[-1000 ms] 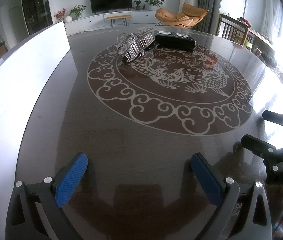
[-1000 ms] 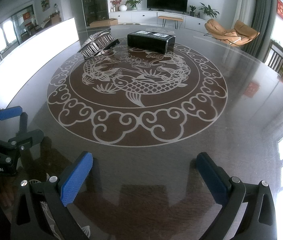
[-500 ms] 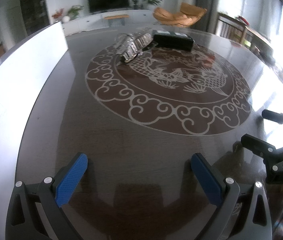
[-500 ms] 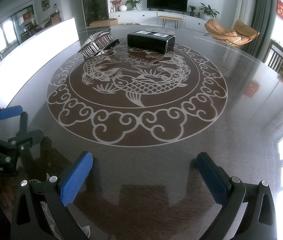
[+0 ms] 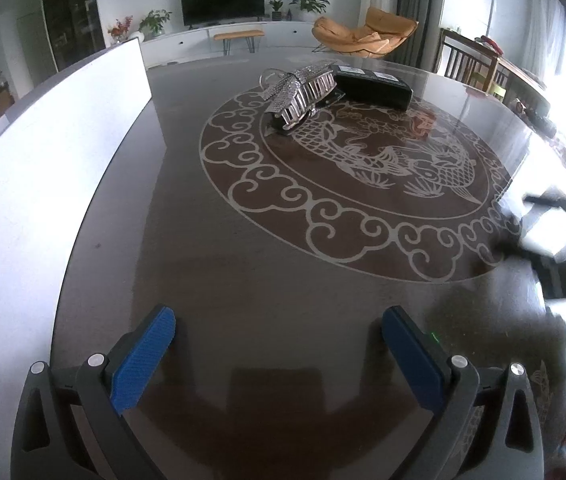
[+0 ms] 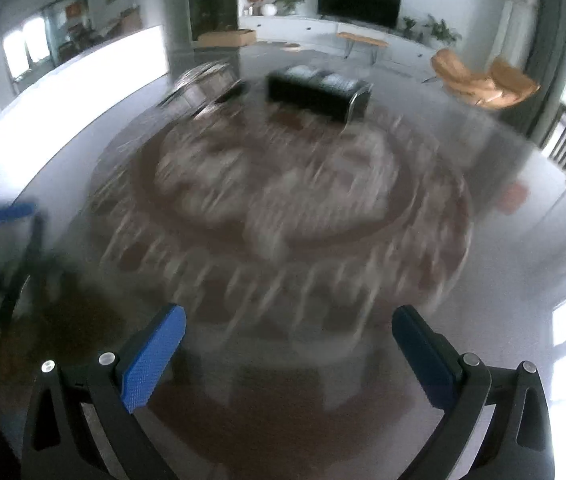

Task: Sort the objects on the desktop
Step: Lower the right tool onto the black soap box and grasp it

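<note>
A silver sparkly clutch bag (image 5: 299,94) lies at the far side of the dark round table (image 5: 243,272), touching a black rectangular box (image 5: 373,88) to its right. Both appear blurred in the right wrist view, the bag (image 6: 207,86) left of the box (image 6: 317,94). My left gripper (image 5: 279,340) hovers open over the near part of the table, nothing between its blue pads. My right gripper (image 6: 289,338) is open too and empty, far from both objects. The right gripper shows as a dark blur (image 5: 555,232) at the right edge of the left wrist view.
A long white panel (image 5: 43,168) runs along the table's left edge. The tabletop carries a fish and cloud inlay (image 5: 363,184). Behind the table are a TV console, an orange lounge chair (image 5: 363,36) and wooden chairs (image 5: 471,68) at right.
The right gripper is now moving fast, blurring its view, and has shifted forward toward the box. The left gripper has advanced and risen a little; the bag and box look nearer.
</note>
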